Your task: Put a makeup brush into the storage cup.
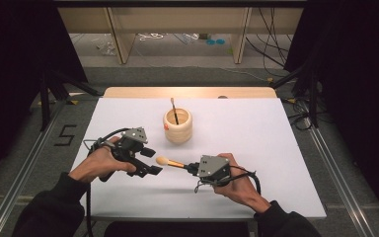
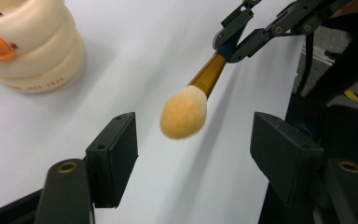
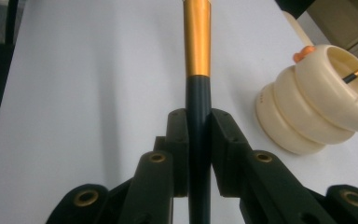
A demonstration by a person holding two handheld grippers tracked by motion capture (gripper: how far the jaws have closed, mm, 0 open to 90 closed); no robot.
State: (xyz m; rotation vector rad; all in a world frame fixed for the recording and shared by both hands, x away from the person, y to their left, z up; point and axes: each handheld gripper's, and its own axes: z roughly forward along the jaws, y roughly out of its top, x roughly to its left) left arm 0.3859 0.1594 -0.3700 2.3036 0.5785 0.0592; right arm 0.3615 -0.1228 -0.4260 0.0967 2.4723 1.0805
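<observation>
Up close, right gripper (image 3: pixel 199 149) jaws clamp the brush (image 3: pixel 198 93) handle.

The right gripper (image 3: pixel 199 154) clamped the dark handle of a gold-ferruled makeup brush (image 3: pixel 198 70) above the white counter (image 3: pixel 84 93). A cream ribbed ceramic holder (image 3: pixel 307 112) stood nearby, to the right.

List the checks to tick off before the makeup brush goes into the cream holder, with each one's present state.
1. Right hand-held gripper shut on the makeup brush handle: ok.
2. Left hand-held gripper open, pads off the bristles: ok.
3. Brush lifted off the white table: ok.
4. Cream ribbed holder upright: ok.
5. Room in the holder beside the thin brush already standing there: cannot tell.
6. Brush over the holder's mouth: not ok, it is in front of the holder.
</observation>
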